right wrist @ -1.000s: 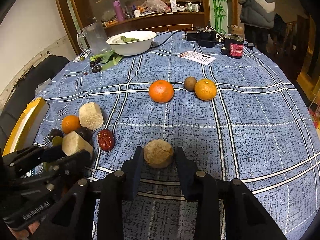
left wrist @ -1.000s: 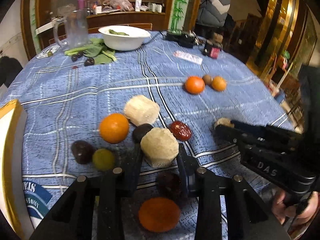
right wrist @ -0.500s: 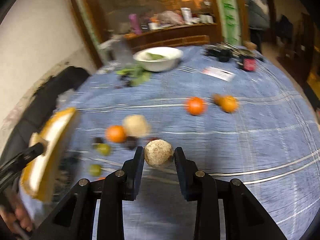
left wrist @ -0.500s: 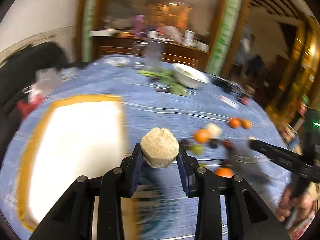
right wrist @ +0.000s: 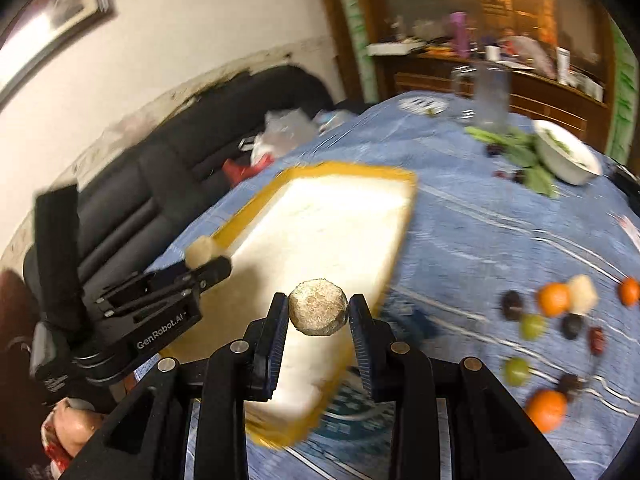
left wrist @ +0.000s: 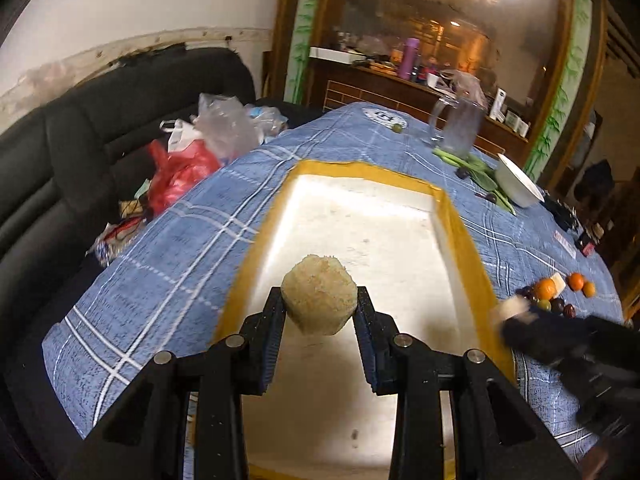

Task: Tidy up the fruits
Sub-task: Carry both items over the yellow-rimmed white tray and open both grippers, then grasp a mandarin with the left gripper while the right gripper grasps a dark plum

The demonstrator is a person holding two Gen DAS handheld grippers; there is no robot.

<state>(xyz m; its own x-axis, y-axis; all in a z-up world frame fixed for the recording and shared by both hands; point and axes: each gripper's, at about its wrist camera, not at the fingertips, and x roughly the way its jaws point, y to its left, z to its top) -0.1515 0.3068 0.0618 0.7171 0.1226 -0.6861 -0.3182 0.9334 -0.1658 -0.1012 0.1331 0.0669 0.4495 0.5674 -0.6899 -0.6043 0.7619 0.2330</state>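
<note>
Over the one white tray (left wrist: 460, 240), two grippers each squeeze one pale chunk: left gripper (left wrist: 319, 316) its yellow chunk (left wrist: 319, 298); right gripper (right wrist: 319, 320) its brown chunk (right wrist: 319, 306); three oranges (right wrist: 553, 299) wait.

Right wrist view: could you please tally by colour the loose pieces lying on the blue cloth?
Orange fruits: 3
Green fruits: 2
Dark fruits: 3
Red fruit: 1
Pale chunk: 1
Total: 10

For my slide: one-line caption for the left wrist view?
Left gripper holds a pale fruit chunk above the yellow-rimmed tray.
</note>
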